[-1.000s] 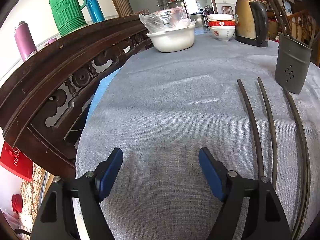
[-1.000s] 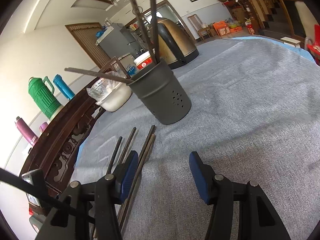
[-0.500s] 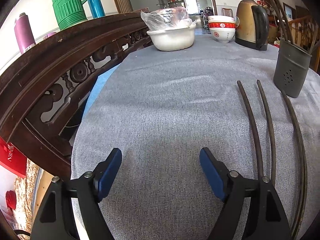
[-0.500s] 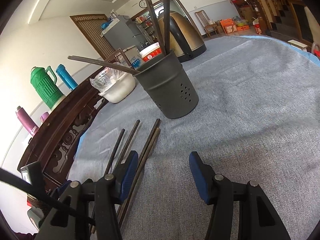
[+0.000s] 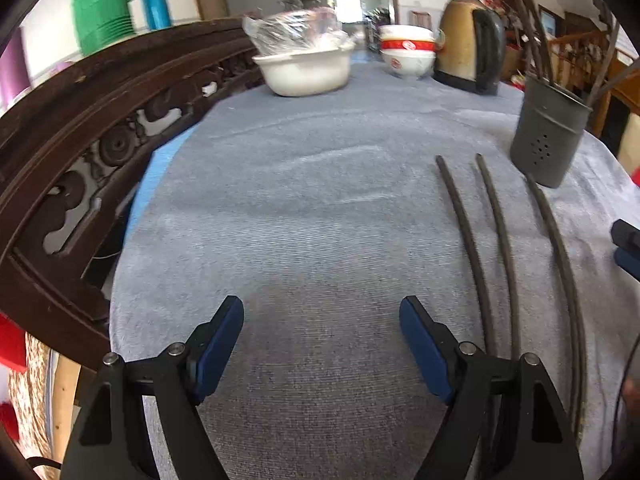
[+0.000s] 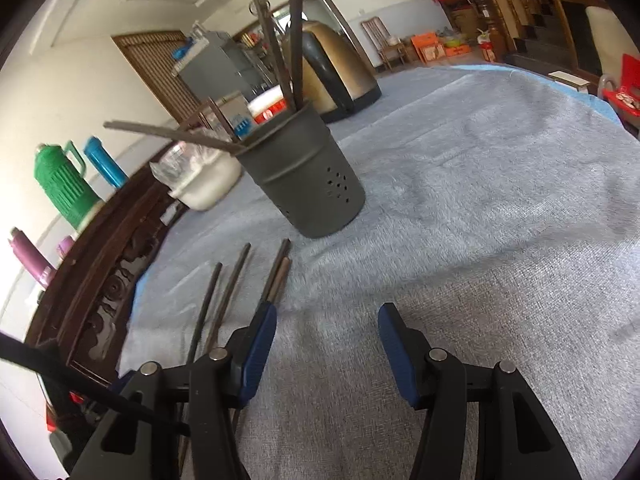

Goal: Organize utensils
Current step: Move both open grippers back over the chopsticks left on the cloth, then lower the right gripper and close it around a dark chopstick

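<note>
Chopsticks (image 5: 468, 256) lie loose on the grey-clothed surface (image 5: 300, 220), tips just short of the dark holder (image 5: 548, 136); likely light, stiff, thin, prone to roll, so pinch mid-shaft. Left view: left tool (image 5: 322, 340) hovers low over bare cloth, jaws wide apart, empty, sticks off to its right. Right view: right tool (image 6: 327, 340) also wide open and empty, angled toward the holder (image 6: 308, 188), its left finger above the nearest sticks (image 6: 276, 276); more sticks already stand in the holder.
</note>
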A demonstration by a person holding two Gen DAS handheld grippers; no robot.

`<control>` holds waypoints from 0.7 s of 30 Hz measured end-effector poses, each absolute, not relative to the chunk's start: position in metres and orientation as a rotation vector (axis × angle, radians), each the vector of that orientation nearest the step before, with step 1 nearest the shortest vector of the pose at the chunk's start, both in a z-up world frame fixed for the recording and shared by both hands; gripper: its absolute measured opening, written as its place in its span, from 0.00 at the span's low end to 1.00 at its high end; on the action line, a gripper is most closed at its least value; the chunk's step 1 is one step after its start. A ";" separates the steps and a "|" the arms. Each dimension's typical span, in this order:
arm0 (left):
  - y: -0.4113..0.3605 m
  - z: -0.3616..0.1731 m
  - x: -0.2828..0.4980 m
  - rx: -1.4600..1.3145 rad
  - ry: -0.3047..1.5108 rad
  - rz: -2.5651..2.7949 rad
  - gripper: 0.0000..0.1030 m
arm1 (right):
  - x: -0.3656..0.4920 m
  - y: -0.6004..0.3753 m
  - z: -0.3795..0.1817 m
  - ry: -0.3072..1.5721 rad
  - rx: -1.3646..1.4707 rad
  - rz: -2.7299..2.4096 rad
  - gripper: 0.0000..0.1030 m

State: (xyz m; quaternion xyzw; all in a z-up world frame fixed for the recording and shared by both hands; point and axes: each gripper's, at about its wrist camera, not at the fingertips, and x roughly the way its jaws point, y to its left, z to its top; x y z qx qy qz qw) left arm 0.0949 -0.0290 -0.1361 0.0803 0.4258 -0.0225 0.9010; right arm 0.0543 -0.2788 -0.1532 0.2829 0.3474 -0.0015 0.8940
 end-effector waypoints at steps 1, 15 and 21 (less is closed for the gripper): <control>-0.030 -0.133 0.096 0.162 0.890 -0.061 0.78 | 0.055 -0.279 -0.150 0.726 0.594 -0.010 0.56; -0.056 -0.098 0.135 0.193 1.003 -0.216 0.78 | 0.112 -0.255 -0.124 0.910 0.513 -0.020 0.39; -0.047 -0.101 0.148 0.164 1.054 -0.186 0.78 | 0.141 -0.239 -0.142 1.054 0.499 0.036 0.36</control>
